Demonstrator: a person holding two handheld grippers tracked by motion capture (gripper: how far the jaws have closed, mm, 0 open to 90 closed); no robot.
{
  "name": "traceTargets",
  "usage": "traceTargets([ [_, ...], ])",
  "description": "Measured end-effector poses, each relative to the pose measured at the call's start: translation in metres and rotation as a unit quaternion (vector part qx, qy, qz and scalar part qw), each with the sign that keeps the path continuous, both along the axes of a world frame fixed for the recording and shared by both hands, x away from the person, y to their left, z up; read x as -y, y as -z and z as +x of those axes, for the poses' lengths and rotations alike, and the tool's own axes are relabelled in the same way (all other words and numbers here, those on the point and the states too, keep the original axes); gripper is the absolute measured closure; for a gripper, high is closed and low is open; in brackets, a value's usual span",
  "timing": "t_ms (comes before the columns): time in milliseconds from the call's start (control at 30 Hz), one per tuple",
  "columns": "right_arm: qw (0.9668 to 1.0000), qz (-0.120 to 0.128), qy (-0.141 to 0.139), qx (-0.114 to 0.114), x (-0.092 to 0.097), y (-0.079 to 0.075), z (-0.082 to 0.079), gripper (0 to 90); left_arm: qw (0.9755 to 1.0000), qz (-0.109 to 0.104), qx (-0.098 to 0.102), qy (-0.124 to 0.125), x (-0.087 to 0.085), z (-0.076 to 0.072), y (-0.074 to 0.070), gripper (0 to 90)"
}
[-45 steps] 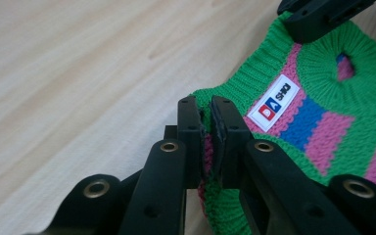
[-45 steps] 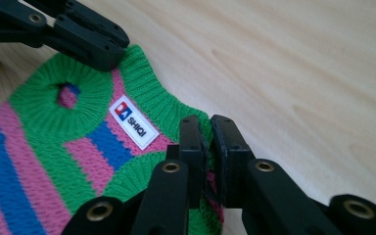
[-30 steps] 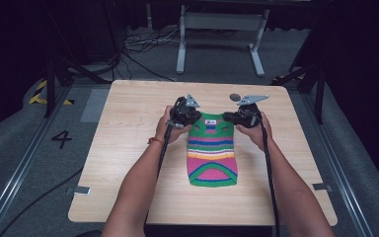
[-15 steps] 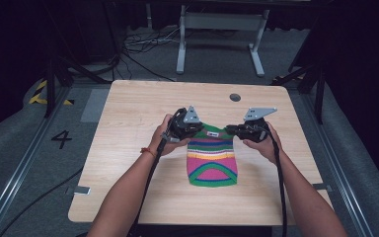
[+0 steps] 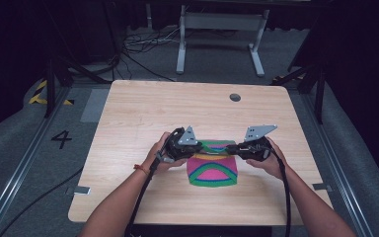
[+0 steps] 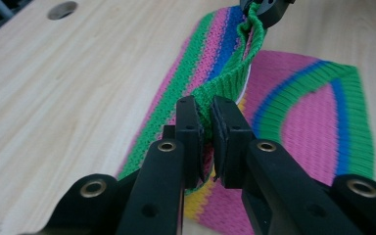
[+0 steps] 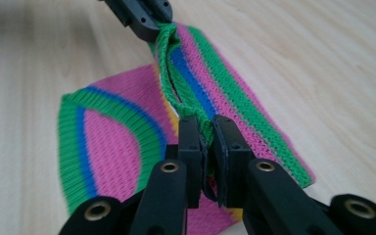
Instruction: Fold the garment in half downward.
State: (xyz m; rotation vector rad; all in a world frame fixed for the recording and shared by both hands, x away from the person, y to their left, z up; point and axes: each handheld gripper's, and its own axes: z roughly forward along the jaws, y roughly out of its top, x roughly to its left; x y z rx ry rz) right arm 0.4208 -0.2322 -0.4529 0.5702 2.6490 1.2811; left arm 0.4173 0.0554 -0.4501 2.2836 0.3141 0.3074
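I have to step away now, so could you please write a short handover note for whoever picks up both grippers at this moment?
Left hand-held gripper: shut on the green edge of the striped knit cloth.
Right hand-held gripper: shut on the same green edge, at its other end.
Cloth: on the wooden table, near the person's side. The gripped edge is lifted and stretched between the two grippers above the part that lies flat.
Done: far edge brought back toward the person, about halfway over.
Left, as it seems: lay that edge down to finish the fold, then open both grippers.
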Motion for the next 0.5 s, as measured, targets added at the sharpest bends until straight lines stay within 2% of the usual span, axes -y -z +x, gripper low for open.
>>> traceTargets([
  [100, 0.9999, -0.005, -0.009, -0.004, -0.001, 0.002, -0.006, 83.4, 0.9999, 0.007, -0.007, 0.011, 0.001, -0.007, 0.003, 82.2],
  [167, 0.9996, -0.014, -0.022, -0.009, -0.002, 0.004, -0.014, 83.4, 0.9993, 0.027, -0.009, 0.025, 0.002, -0.017, 0.007, 82.1],
  [333, 0.9984, -0.032, -0.044, -0.018, -0.006, 0.009, -0.027, 83.2, 0.9987, 0.031, -0.019, 0.035, 0.000, -0.030, 0.014, 82.1],
  [467, 0.9978, -0.035, -0.051, -0.025, -0.007, 0.013, -0.032, 83.1, 0.9980, 0.037, -0.030, 0.041, -0.001, -0.037, 0.019, 82.1],
  [500, 0.9974, -0.038, -0.053, -0.029, -0.007, 0.015, -0.034, 83.0, 0.9975, 0.045, -0.029, 0.045, 0.001, -0.040, 0.021, 82.1],
])
